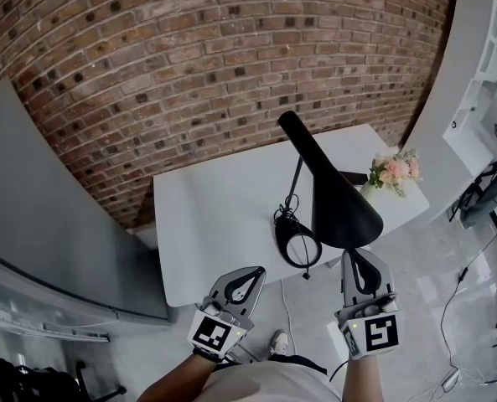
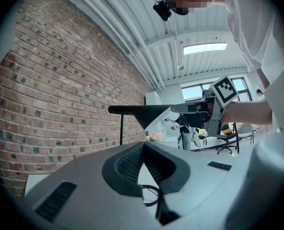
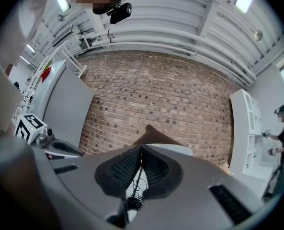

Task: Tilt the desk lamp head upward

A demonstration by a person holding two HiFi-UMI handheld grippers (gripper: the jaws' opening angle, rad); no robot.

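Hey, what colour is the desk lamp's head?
Plain black. The lamp head shows best in the head view.

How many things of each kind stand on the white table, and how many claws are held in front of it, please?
Lamp: 1
Bunch of flowers: 1
Claws: 2, the left claw and the right claw
Total: 4
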